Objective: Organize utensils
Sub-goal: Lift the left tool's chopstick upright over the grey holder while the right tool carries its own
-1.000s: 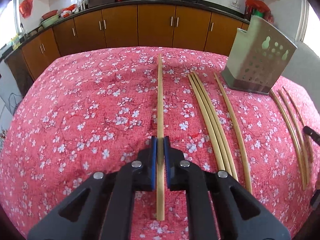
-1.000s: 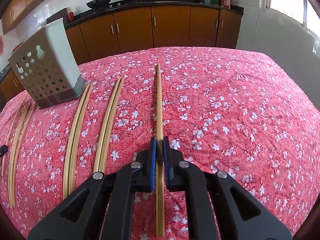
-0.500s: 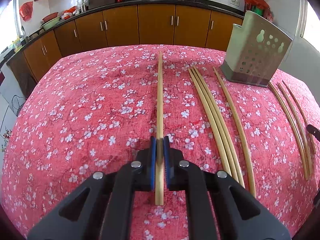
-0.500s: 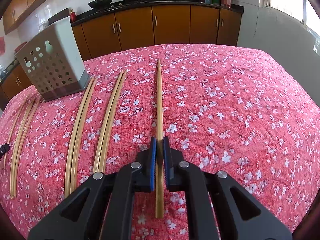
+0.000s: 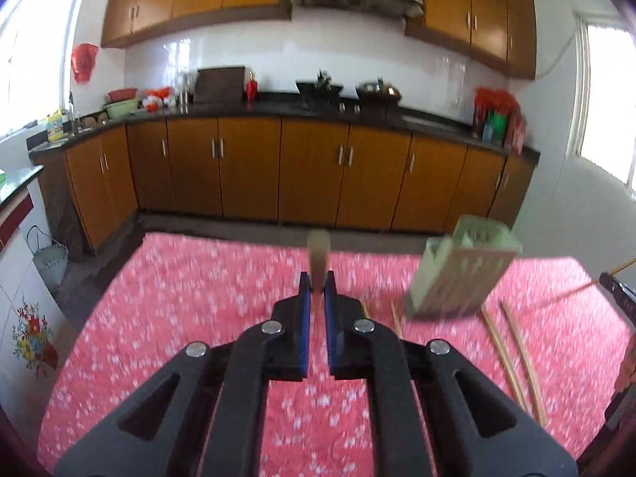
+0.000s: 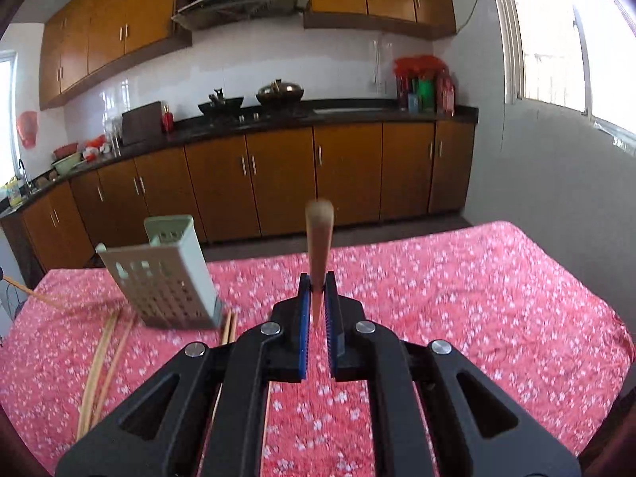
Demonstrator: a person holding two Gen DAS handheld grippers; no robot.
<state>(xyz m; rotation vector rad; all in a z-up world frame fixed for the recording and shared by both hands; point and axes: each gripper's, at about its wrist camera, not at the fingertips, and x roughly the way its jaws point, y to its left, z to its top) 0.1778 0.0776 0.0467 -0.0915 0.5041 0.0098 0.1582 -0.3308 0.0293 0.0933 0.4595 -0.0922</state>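
Note:
My left gripper (image 5: 317,284) is shut on a bamboo chopstick (image 5: 318,254) and holds it lifted off the table, pointing forward and up. My right gripper (image 6: 317,284) is shut on another bamboo chopstick (image 6: 318,238), also lifted and pointing forward. The pale green perforated utensil holder (image 5: 461,274) stands on the red floral tablecloth to the right of the left gripper; in the right wrist view the holder (image 6: 163,274) is to the left. Loose chopsticks (image 5: 512,353) lie beside the holder, and loose chopsticks (image 6: 101,361) show at the left of the right wrist view.
The table is covered by a red floral cloth (image 5: 179,318). Behind it run brown kitchen cabinets (image 5: 310,171) with a dark counter and woks on a stove (image 6: 254,103). The other gripper's chopstick tip shows at the right edge (image 5: 620,268).
Both grippers have lifted their chopsticks off the table and tilted upward. The views now show the kitchen wall instead of looking down on the cloth. The left view is motion-blurred.

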